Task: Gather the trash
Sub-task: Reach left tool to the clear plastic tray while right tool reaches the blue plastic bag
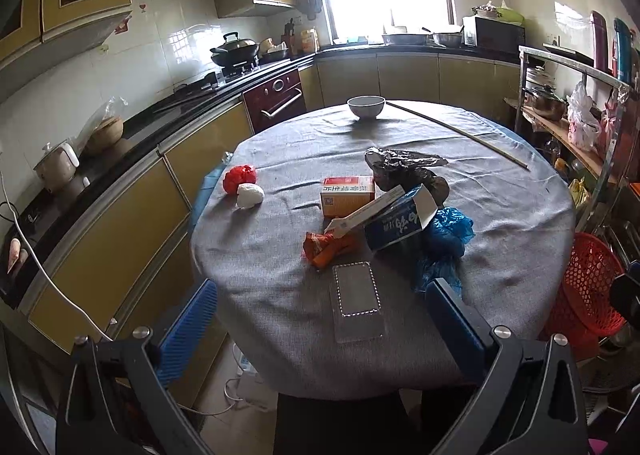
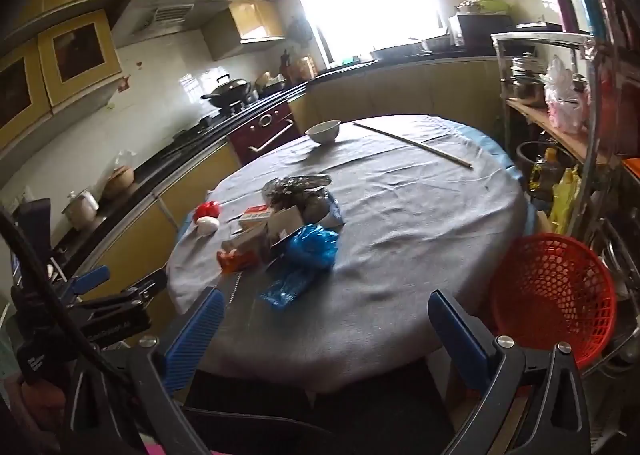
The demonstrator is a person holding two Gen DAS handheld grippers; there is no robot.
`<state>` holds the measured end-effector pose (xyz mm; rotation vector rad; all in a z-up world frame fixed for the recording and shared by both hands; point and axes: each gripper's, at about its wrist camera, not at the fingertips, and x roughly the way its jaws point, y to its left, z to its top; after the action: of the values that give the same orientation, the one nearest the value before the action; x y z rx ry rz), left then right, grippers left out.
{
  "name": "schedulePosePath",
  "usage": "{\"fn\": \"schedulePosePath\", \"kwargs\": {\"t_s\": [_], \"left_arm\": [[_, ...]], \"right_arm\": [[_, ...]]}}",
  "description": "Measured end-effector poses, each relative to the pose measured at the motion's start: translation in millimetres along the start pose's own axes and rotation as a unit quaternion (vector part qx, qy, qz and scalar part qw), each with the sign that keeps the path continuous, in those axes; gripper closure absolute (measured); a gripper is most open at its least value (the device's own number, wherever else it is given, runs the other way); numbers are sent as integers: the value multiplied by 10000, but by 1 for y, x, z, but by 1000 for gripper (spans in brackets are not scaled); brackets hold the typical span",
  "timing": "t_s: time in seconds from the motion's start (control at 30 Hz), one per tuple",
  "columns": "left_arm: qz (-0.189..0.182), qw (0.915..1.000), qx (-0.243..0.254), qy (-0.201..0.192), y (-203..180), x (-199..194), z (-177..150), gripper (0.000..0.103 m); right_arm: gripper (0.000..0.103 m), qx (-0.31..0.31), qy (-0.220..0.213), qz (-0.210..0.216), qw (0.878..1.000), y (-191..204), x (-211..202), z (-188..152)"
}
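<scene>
Through the left wrist camera, my left hand-held gripper (image 1: pixel 320 311) hangs over the near edge of the table (image 1: pixel 500 215), jaws spread wide with nothing in them. Ahead lies the trash: an orange wrapper (image 1: pixel 326 247), a blue carton (image 1: pixel 400 223), an orange box (image 1: pixel 347 195), a blue plastic bag (image 1: pixel 448 239), a dark foil bag (image 1: pixel 404 167), and, off to the left, a red wad (image 1: pixel 239 177) touching a white wad (image 1: pixel 250 195). A white bowl (image 1: pixel 366 106) sits at the far edge.

Through the right wrist camera, my right hand-held gripper (image 2: pixel 326 319) is equally wide and empty, above the table's near rim. The red basket (image 2: pixel 554 291) stands beside the table, right.
</scene>
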<state>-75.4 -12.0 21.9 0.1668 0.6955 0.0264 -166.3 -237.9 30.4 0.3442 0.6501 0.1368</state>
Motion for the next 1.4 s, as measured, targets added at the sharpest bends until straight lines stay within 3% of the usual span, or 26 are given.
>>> {"fn": "schedulePosePath", "kwargs": {"t_s": [0.83,1.4], "left_arm": [[18,9995,290,-96,-13,-8,-5,0],[-6,9998,141,155,-7,8,-4,0]], "right_arm": [[0,-254,99,-32,9996,10,11,4],[0,-344,389,-125,9986,1,41,16]]}}
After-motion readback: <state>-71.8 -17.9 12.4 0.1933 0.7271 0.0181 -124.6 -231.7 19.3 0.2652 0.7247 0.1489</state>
